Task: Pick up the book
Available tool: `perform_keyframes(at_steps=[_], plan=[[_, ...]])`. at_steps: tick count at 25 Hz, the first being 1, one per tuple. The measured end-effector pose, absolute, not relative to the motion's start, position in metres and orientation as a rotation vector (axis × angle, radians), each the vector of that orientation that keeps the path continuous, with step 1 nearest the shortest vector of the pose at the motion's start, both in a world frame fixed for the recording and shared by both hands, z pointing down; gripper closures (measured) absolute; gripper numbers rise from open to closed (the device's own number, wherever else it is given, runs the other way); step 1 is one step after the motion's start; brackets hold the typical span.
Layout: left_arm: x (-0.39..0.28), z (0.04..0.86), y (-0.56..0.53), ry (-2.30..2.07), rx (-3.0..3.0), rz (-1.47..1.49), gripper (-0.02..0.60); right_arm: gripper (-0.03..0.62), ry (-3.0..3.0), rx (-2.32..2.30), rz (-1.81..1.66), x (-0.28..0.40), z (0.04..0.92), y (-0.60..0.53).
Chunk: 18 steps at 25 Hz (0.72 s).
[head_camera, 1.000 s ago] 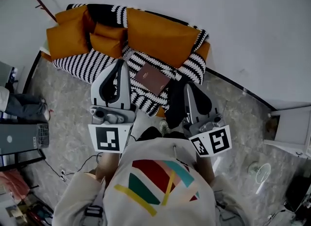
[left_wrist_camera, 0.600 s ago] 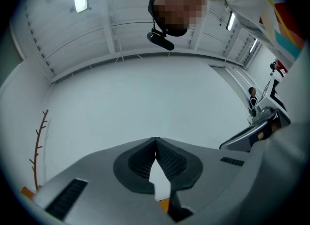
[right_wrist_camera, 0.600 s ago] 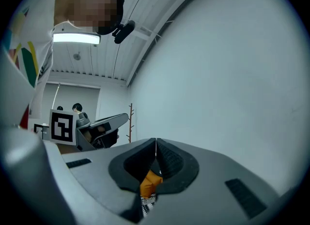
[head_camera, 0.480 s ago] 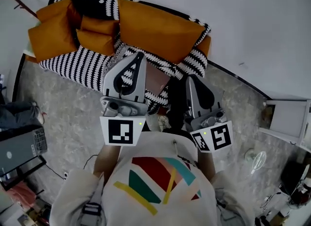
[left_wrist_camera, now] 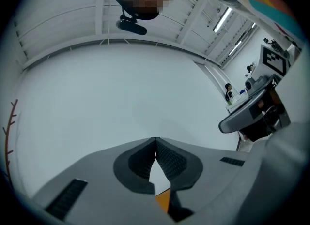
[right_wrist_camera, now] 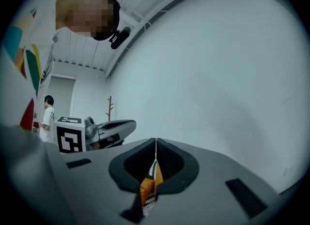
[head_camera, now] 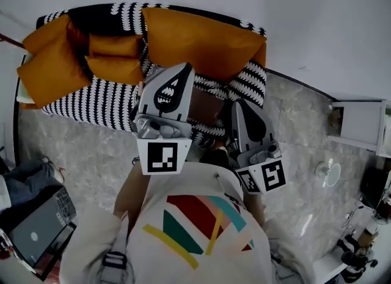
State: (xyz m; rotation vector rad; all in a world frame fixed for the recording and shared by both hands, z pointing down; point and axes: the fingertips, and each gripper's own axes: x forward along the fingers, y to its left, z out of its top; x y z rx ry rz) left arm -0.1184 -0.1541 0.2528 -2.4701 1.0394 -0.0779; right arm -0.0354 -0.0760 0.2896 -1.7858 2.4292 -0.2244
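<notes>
Much of the book (head_camera: 206, 107) is being covered in the head view. Only a brown patch is showing at the centre of the frame, its left part sitting under the left gripper (head_camera: 185, 68) and its lower edge lost behind the person's shirt (head_camera: 198, 228) and the right gripper (head_camera: 237, 103). It is lying flat on the striped blanket (head_camera: 98, 98) of the sofa seat, just below the big orange cushion (head_camera: 201, 41), between the two grippers. Its visible upper edge is sloping down toward the right of the frame. With so much of it covered, its long axis and which way its spine is facing are not showing clearly.

Neither gripper view is catching the book. Both are looking mostly at a white wall. In the left gripper view the left gripper (left_wrist_camera: 156, 141) is showing its jaws pressed together at the tips, with only a sliver of orange peeking through the gap lower down. In the right gripper view the right gripper (right_wrist_camera: 155, 144) is likewise pressed together with nothing pinched, a strip of orange cushion and striped blanket showing through the slit beneath the tips. The left gripper is appearing there at the left edge, cut off by the right gripper's own body.
</notes>
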Motion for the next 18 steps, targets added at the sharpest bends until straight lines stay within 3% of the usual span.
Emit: perform_keyframes(at_steps=[9,10,11,12,18], plan=[[-0.079,0.296,-0.187,0.824,-2.554,-0.182,0.574,0.567,2.231,-1.795,-0.564,0.014,0.35,-0.068],[-0.071,0.307,-0.19,0.808,-2.565,-0.21,0.574,0.472,2.185,-1.79,-0.614,0.024,0.366,-0.069],[-0.062,0.317,-0.191,0.789,-2.581,-0.232,0.574,0.309,2.128,-1.798,-0.666,0.035,0.384,-0.068],[-0.054,0.327,-0.192,0.771,-2.601,-0.25,0.574,0.266,2.077,-1.806,-0.73,0.044,0.406,-0.067],[-0.023,0.396,-0.208,0.697,-2.628,-0.327,0.574,0.258,2.013,-1.7,-1.269,0.05,0.581,-0.061]])
